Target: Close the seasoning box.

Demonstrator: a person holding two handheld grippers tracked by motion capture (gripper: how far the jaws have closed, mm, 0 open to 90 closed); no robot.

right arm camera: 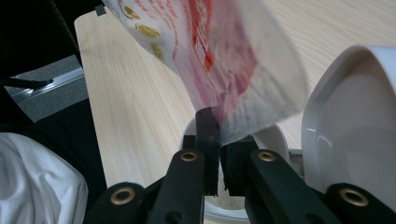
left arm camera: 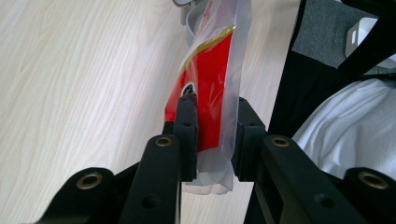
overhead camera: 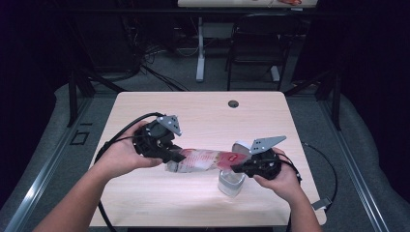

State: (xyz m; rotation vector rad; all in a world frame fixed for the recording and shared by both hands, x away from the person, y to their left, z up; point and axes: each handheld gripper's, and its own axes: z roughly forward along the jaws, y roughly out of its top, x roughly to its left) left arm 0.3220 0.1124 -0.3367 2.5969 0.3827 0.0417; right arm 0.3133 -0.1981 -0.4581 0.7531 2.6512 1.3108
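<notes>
I have both claws clamped on the pouch (overhead camera: 203, 160), left claw (overhead camera: 178, 155) and right claw (overhead camera: 235, 166) at opposite ends. It hangs over the open container (overhead camera: 231, 183). Emptying it is left, I judge.

The desk (overhead camera: 193, 111) has a pale wood-grain top with rounded corners. A small round dark cable hole (overhead camera: 233, 104) sits near its far edge, about mid-width. Toward the near right part of the top stands a white container (overhead camera: 231, 183), its hinged lid (right arm camera: 355, 121) tipped up and open beside it. The far half of the desk is bare wood, and so is its near left corner.
</notes>
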